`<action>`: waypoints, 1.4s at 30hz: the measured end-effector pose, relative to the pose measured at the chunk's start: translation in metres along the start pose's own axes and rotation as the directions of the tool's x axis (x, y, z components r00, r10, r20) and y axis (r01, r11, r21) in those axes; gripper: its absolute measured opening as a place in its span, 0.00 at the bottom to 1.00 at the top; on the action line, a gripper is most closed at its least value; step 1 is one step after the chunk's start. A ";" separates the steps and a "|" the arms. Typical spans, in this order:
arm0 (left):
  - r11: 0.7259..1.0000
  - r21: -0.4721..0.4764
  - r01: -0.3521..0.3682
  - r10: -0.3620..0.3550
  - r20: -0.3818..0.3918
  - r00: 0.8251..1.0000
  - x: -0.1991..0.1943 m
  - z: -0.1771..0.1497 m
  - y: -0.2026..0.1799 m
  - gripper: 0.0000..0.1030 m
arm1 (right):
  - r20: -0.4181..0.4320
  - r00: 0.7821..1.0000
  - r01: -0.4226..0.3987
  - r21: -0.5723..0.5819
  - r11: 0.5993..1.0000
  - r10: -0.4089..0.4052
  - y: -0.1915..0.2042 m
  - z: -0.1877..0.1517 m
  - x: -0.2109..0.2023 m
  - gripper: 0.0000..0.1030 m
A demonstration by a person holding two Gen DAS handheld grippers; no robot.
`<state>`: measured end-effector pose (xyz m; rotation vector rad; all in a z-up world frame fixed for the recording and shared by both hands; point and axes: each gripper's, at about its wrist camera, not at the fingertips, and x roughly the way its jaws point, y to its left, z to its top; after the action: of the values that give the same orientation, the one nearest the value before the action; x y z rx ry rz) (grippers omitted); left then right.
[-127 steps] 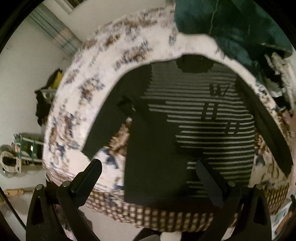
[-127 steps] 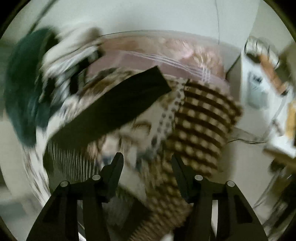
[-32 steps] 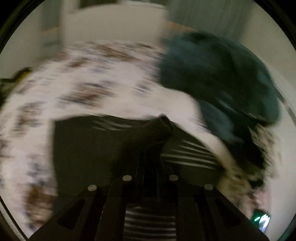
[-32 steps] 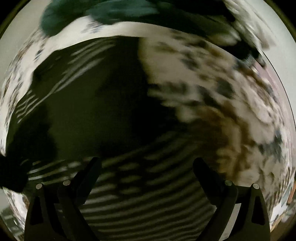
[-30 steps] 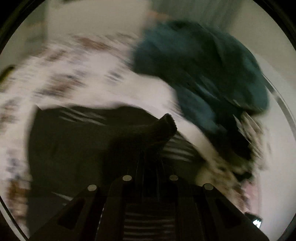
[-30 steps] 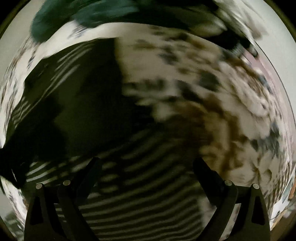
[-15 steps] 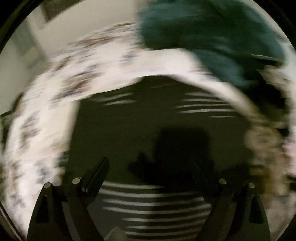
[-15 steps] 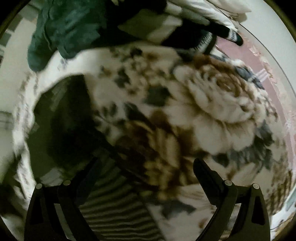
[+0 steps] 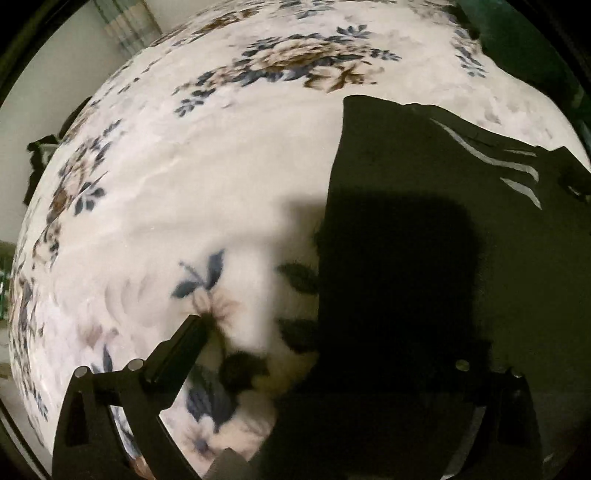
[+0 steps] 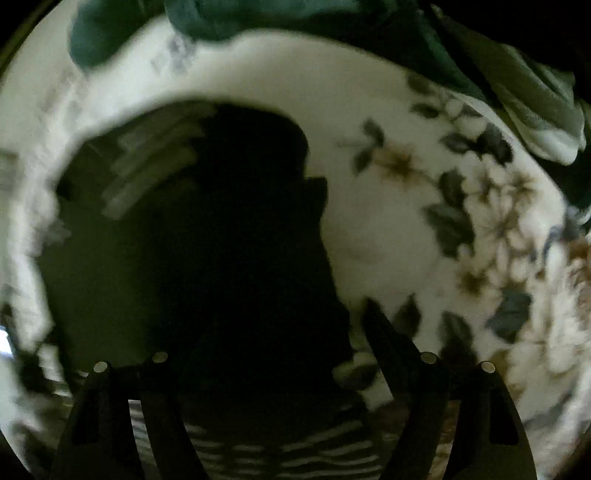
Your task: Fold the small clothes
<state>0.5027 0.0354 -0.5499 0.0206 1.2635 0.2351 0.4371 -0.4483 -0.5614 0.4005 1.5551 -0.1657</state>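
Striped shirt (image 9: 424, 266) lies on floral blanket (image 9: 207, 155) near teal garment (image 10: 229, 18).

Black garment (image 9: 424, 236), white stripes, lying flat on floral blanket (image 9: 221, 166), partly folded, edges straight.

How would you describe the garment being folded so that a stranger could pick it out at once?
Start with the floral blanket, white with brown and blue flowers. On it lies the striped top, flat and dark with thin pale stripes. That sets it apart from the teal clothes heaped at the blanket's far edge, which are crumpled and bear no stripes.
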 end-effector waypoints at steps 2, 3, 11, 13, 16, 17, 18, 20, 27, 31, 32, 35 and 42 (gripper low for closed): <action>0.999 0.021 -0.025 0.025 0.018 1.000 -0.013 -0.005 -0.002 1.00 | 0.013 0.998 0.056 -0.020 0.998 -0.056 0.010 -0.001 -0.005 0.79; 0.999 0.022 -0.031 0.030 0.021 0.999 -0.022 -0.009 -0.002 1.00 | 0.023 0.997 0.081 -0.026 0.996 -0.080 0.015 -0.001 -0.011 0.79; 1.000 0.004 -0.029 0.028 0.085 0.996 -0.125 -0.062 -0.021 1.00 | 0.156 0.971 0.203 -0.135 0.970 -0.182 0.054 -0.031 -0.071 0.96; 0.999 0.005 -0.036 0.035 0.097 0.995 -0.146 -0.069 -0.020 1.00 | 0.184 0.968 0.199 -0.150 0.968 -0.171 0.059 -0.044 -0.087 1.00; 0.999 0.009 -0.053 0.052 0.123 0.991 -0.187 -0.086 -0.034 1.00 | 0.227 0.961 0.199 -0.179 0.963 -0.157 0.066 -0.062 -0.111 1.00; 0.998 0.002 -0.065 0.064 0.131 0.989 -0.207 -0.099 -0.042 1.00 | 0.239 0.961 0.188 -0.194 0.963 -0.139 0.066 -0.072 -0.119 1.00; 0.997 -0.008 -0.072 0.073 0.134 0.988 -0.219 -0.104 -0.047 1.00 | 0.253 0.961 0.173 -0.212 0.962 -0.117 0.065 -0.081 -0.131 1.00; 0.995 -0.037 -0.094 0.099 0.146 0.984 -0.251 -0.121 -0.057 1.00 | 0.268 0.960 0.149 -0.245 0.958 -0.081 0.061 -0.093 -0.146 1.00; 0.985 -0.131 -0.113 0.132 0.147 0.980 -0.323 -0.170 -0.099 1.00 | 0.238 0.965 -0.013 -0.392 0.920 0.115 0.026 -0.124 -0.219 1.00; 0.984 -0.138 -0.108 0.121 0.090 0.989 -0.324 -0.212 -0.131 1.00 | 0.158 0.961 -0.138 -0.436 0.889 0.226 -0.023 -0.125 -0.234 1.00; 0.986 -0.129 -0.101 0.108 0.056 0.993 -0.317 -0.228 -0.141 1.00 | 0.127 0.960 -0.171 -0.434 0.884 0.249 -0.039 -0.122 -0.233 1.00; 0.995 -0.089 -0.052 0.046 -0.070 0.996 -0.284 -0.279 -0.171 1.00 | 0.009 0.961 -0.250 -0.390 0.886 0.275 -0.095 -0.109 -0.215 1.00; 0.999 0.005 0.036 -0.034 -0.265 0.964 -0.205 -0.373 -0.234 1.00 | -0.200 0.924 -0.368 -0.242 0.898 0.325 -0.187 -0.058 -0.137 0.54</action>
<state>0.1305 -0.2737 -0.5049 -0.0256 1.5307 0.2054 0.3145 -0.6208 -0.4514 0.4711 1.6037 0.3672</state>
